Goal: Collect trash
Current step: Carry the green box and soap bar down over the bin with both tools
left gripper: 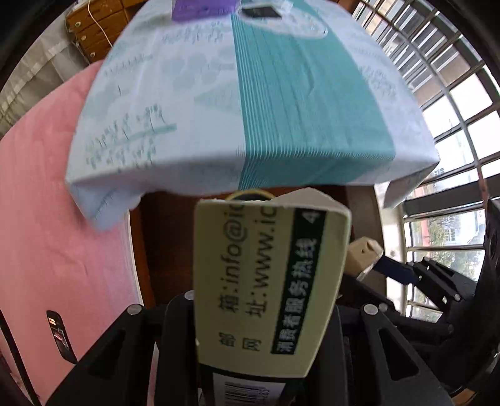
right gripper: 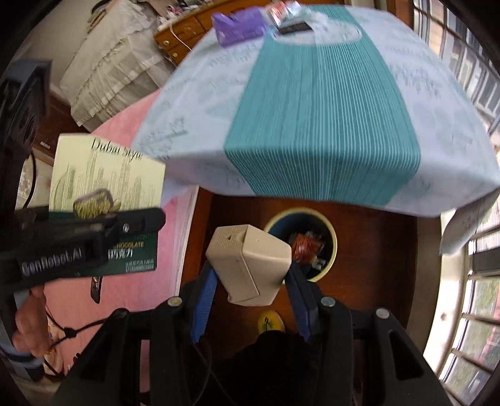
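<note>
the right claw (right gripper: 251, 281) is closed on a small beige cardboard box (right gripper: 250, 265), its blue-padded fingers (right gripper: 203, 299) pressing the box's two sides. the box is held in the air just above and beside a round bin with a pale yellow rim (right gripper: 333, 246) that stands on the dark brown wooden floor (right gripper: 375, 250). inside the bin lie a red-orange wrapper (right gripper: 304, 246) and other scraps too blurred to name. a small yellow round thing (right gripper: 271, 321) lies on the floor close to the claw's base.

the left claw (left gripper: 250, 315) is clamped on a pale green chocolate carton with dark green printed bands (left gripper: 265, 281), which stands upright between its black fingers and hides most of the bin, only a sliver of yellow rim (left gripper: 250, 194) showing over the carton's top edge. from the right wrist view the same carton (right gripper: 106, 175) shows "dubai style" lettering and is held well to the left of the bin, over the edge of a pink bed cover (right gripper: 168, 243).

above both claws spreads a surface draped in a light blue cloth with a teal striped band (right gripper: 322, 125). at its far end rest a purple packet (right gripper: 240, 25) and a dark flat item (right gripper: 295, 28), beside a red and white wrapper (right gripper: 282, 11). barred windows (left gripper: 453, 93) fill the right side.
</note>
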A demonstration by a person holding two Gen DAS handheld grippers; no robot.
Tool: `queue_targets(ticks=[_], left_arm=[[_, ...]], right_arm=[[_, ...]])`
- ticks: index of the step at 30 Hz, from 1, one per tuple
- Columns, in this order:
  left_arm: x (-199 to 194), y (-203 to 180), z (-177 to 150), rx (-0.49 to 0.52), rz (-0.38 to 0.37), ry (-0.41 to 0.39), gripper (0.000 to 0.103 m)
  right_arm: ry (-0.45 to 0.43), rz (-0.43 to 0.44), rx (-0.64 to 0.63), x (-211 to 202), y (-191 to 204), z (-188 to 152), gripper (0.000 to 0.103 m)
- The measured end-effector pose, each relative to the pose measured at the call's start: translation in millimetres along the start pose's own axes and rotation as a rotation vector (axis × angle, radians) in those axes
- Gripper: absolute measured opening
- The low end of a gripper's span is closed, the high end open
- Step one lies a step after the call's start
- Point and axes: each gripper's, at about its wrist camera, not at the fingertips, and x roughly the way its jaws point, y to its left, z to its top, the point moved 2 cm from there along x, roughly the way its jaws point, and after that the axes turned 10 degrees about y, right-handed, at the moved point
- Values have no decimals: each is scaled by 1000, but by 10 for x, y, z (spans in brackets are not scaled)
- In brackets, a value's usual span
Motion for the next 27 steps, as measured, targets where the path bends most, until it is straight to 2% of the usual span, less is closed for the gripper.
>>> queue_targets(ticks=[9, 20, 27], left_arm=[[1056, -47, -62, -42, 33, 77, 27], [2173, -10, 134, -65, 50, 68, 28], [2632, 53, 263, -82, 50, 71, 29]], right_arm=[[50, -34, 41, 812, -426, -23, 45], [92, -20, 73, 1994, -937, 26, 45], [92, -11, 112, 2433, -1201, 86, 45]])
